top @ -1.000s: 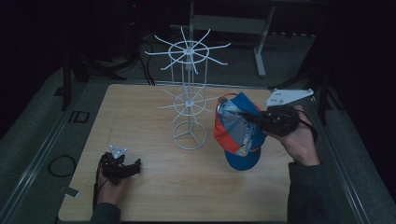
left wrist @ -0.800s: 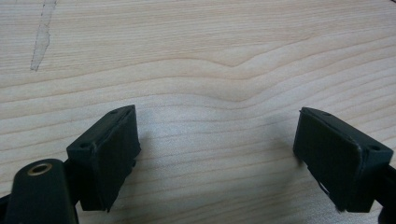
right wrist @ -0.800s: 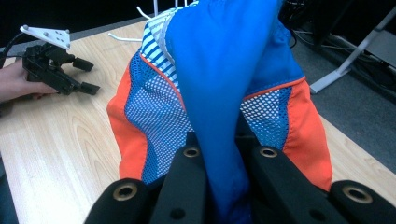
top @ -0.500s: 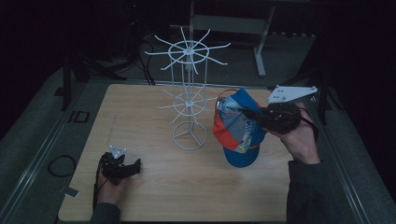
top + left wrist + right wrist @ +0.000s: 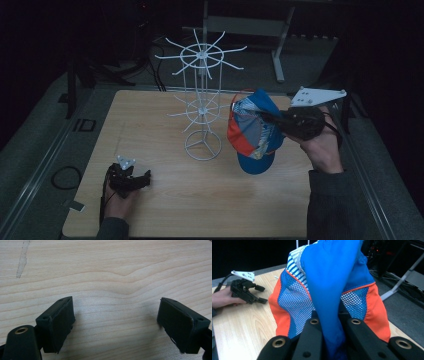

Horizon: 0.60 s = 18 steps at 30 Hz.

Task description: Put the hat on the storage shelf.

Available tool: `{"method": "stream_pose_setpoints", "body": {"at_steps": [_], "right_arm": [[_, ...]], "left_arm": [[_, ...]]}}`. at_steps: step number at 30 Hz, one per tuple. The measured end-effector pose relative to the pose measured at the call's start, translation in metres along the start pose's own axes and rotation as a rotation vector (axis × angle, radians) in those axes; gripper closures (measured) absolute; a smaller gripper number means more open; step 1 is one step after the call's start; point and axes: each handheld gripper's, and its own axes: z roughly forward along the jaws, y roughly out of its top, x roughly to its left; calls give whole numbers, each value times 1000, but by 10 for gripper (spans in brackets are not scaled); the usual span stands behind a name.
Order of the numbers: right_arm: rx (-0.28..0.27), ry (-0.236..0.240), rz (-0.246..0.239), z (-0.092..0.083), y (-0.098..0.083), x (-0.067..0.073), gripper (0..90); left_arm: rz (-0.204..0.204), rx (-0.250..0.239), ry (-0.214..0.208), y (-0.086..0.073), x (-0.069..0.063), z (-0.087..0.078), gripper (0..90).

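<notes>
The right tool (image 5: 267, 118) was clamped on a baseball cap (image 5: 252, 131), its two black jaws pinching a fold of the blue fabric, as the right gripper view showed plainly. The cap (image 5: 329, 287), made of blue cloth with orange panels, blue mesh and a striped section, hung in the air above the right side of the wooden surface (image 5: 165, 200), its blue brim lowest and near the wood; whether the brim touched it could not be told. The person's right hand (image 5: 322, 150) held that tool from the right edge, with the grey three-cornered plate above it.

Just left of the cap stood a white wire display rack (image 5: 201, 107), upright on a ring base near the middle of the surface, with two tiers of radiating spokes, the upper tier wider. The cap sat close beside the lower tier, though contact could not be judged.

The left tool (image 5: 131, 179) lay low at the near left of the surface, well apart from the rack and cap, held by the left hand (image 5: 119, 202). Its jaws stood wide apart with only bare wood grain between them, gripping nothing.
</notes>
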Motion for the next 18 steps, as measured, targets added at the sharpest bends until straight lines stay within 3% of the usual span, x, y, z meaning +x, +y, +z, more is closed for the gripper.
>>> {"method": "stream_pose_setpoints", "body": {"at_steps": [18], "right_arm": [[-38,10,-14,-6,12,1,877]], "left_arm": [[1,0,0,0,0,0,147]]}}
